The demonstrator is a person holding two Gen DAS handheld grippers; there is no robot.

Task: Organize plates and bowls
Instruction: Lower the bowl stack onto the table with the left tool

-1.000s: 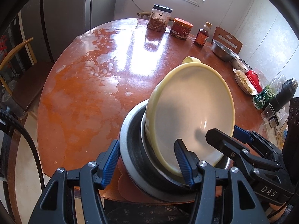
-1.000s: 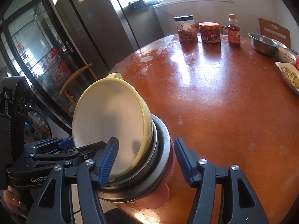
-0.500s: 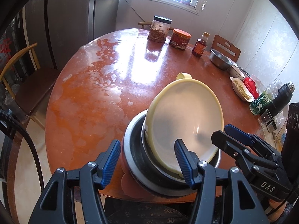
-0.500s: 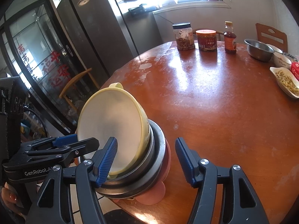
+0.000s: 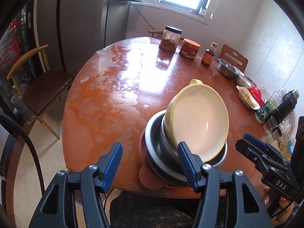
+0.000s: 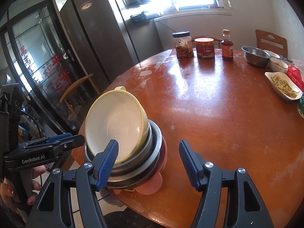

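A stack of dishes stands at the near edge of the round wooden table (image 5: 117,102). A yellow bowl (image 5: 199,121) with a small handle lies tilted on top, in metal bowls (image 5: 157,152) that rest on a pink plate (image 5: 150,176). The stack also shows in the right wrist view, with the yellow bowl (image 6: 115,121), metal bowls (image 6: 140,163) and pink plate (image 6: 150,186). My left gripper (image 5: 150,165) is open and empty, hovering above and in front of the stack. My right gripper (image 6: 149,163) is open and empty, hovering beside the stack.
Two jars (image 5: 171,38) (image 5: 190,49) and a sauce bottle (image 5: 209,57) stand at the table's far edge. A steel bowl (image 5: 228,70), small dishes of food (image 5: 247,96), a red packet and bottles (image 5: 283,106) line the right side. A chair (image 5: 41,87) stands left of the table.
Both grippers have pulled back and up from the stack. The yellow bowl stays tilted on the metal bowls, and the stack has not moved.
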